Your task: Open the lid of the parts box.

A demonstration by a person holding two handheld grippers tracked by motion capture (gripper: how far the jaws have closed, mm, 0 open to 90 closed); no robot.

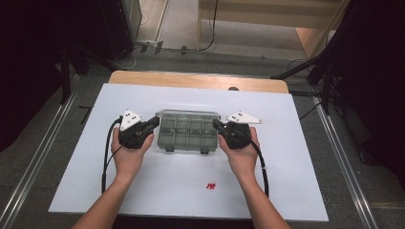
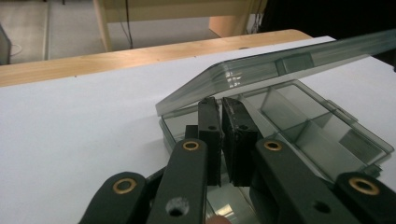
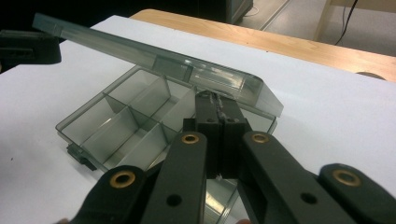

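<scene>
A clear grey compartment box (image 1: pixel 188 138) lies in the middle of the white sheet, its empty cells (image 3: pixel 116 121) showing. Its lid (image 2: pixel 280 63) is raised at a slant, hinged along the far side (image 3: pixel 140 51). My left gripper (image 1: pixel 155 121) is at the box's left end, jaws nearly together, tips (image 2: pixel 220 100) under the lid's edge above the corner cell. My right gripper (image 1: pixel 216 123) is at the right end. Its jaws are shut, and the tips (image 3: pixel 215 95) touch the underside of the lid's corner. I see nothing held between either pair of jaws.
The white sheet (image 1: pixel 286 181) covers a wooden table whose bare far edge (image 1: pixel 191 80) shows. A few small red pieces (image 1: pixel 210 185) lie near the front, right of centre. Two latches (image 1: pixel 168 149) stick out of the box's near side. Dark stands flank the table.
</scene>
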